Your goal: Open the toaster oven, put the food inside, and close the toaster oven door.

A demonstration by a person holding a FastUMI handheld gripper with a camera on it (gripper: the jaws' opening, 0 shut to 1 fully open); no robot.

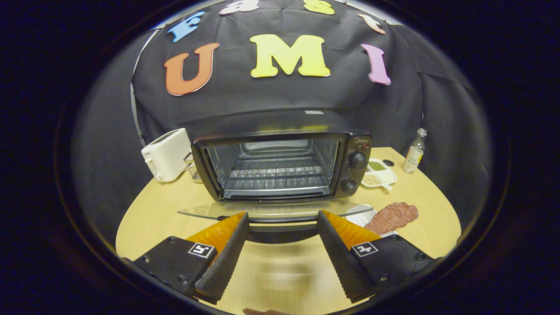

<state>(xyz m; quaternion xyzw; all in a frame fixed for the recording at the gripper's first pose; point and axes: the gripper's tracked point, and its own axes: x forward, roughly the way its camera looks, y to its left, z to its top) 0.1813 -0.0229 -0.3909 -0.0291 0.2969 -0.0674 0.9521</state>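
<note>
1. The toaster oven (280, 164) is seen standing on a round wooden table (148, 218), its glass door (271, 211) folded down flat toward the camera and its wire rack (275, 175) left bare.
2. The gripper (283, 221) is held spread wide, with nothing clasped; the door's dark handle (282, 228) is framed between the two fingertips, and whether it is touched by them cannot be told.
3. The food, a slab of reddish meat (392, 216), is laid on a white plate (359, 214) just right of the open door, beyond the right finger.
4. Two knobs (356, 160) are shown on the oven's right panel.
5. A white toaster (166, 154) is placed to the oven's left; a divided white dish (381, 173) and a small bottle (414, 152) are set to its right.
</note>
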